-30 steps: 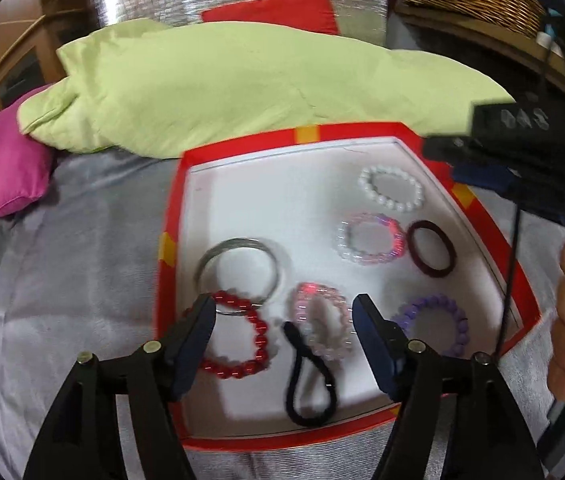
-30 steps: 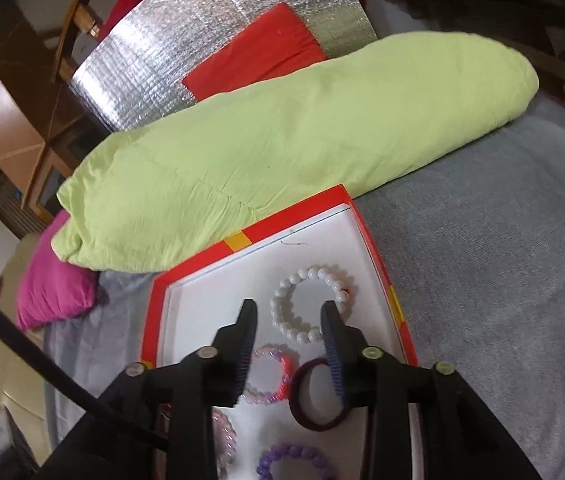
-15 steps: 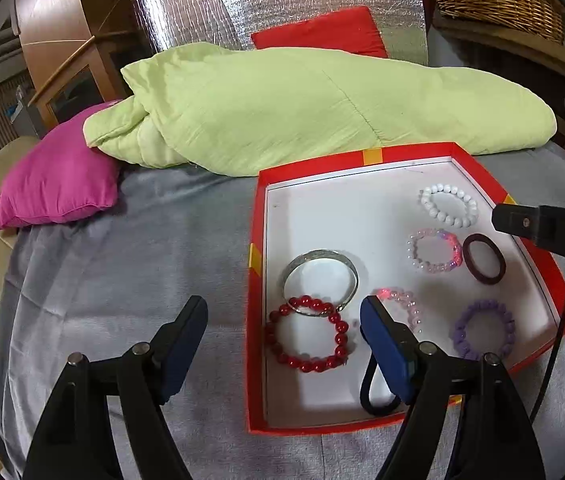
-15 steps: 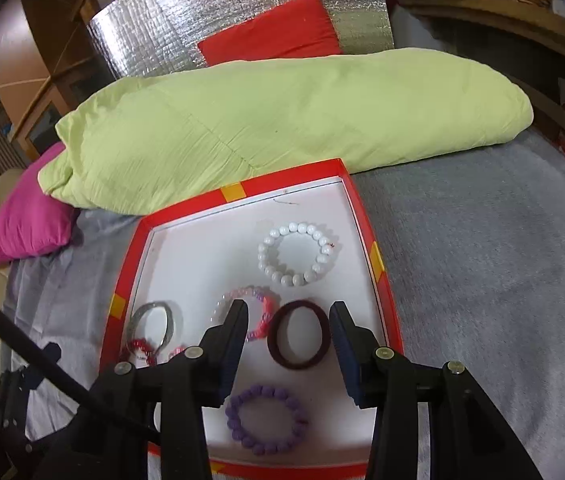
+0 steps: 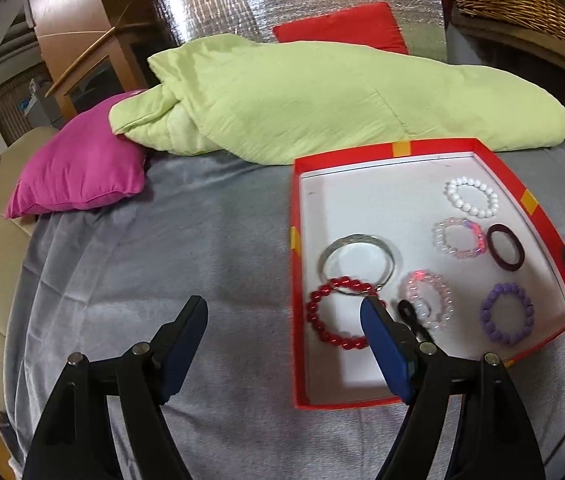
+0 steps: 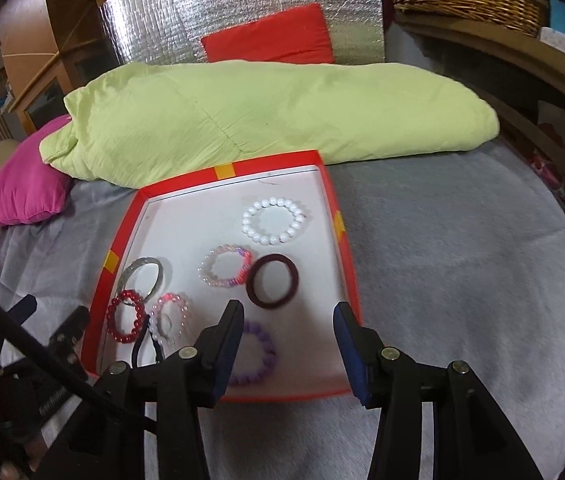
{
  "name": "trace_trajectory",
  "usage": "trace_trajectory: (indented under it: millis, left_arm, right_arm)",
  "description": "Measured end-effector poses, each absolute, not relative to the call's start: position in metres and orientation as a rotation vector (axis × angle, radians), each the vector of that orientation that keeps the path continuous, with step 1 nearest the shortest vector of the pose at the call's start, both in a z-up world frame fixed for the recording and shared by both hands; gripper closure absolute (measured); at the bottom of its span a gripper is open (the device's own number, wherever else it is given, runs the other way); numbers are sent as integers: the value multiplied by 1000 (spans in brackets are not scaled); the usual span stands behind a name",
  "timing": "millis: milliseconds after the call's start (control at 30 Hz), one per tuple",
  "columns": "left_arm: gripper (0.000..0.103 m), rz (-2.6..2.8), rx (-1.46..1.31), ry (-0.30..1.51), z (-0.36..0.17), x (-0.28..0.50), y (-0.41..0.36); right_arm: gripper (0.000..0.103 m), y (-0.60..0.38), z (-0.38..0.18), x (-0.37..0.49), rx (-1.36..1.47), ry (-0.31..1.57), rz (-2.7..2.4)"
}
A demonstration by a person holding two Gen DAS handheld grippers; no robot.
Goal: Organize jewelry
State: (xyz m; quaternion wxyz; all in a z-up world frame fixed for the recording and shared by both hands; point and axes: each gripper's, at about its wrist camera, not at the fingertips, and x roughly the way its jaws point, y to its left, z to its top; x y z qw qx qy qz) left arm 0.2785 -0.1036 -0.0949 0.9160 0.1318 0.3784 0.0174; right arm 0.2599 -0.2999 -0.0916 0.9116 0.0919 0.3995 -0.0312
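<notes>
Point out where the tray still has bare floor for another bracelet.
Bare floor lies in the far-left corner of the red tray, between the silver bangle and white bead bracelet. The near-left is crowded: red bead bracelet, pale pink bracelet and black band touch.

Bracelets (image 6: 274,221) lie in tray (image 6: 226,171) on blanket (image 6: 462,248), before quilt (image 6: 266,116)
</notes>
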Motion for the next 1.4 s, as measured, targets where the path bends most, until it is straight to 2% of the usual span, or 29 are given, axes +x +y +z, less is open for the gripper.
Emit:
trace_trajectory:
  millis: [900,1400]
  left_arm:
    - [24,138,196,757,-74,193,-38]
    - [24,121,157,697,-70,165,-25]
  right_arm:
    - [47,-276,-74,136,78,661,-122]
    - [41,-240,-78,129,14,640,-82]
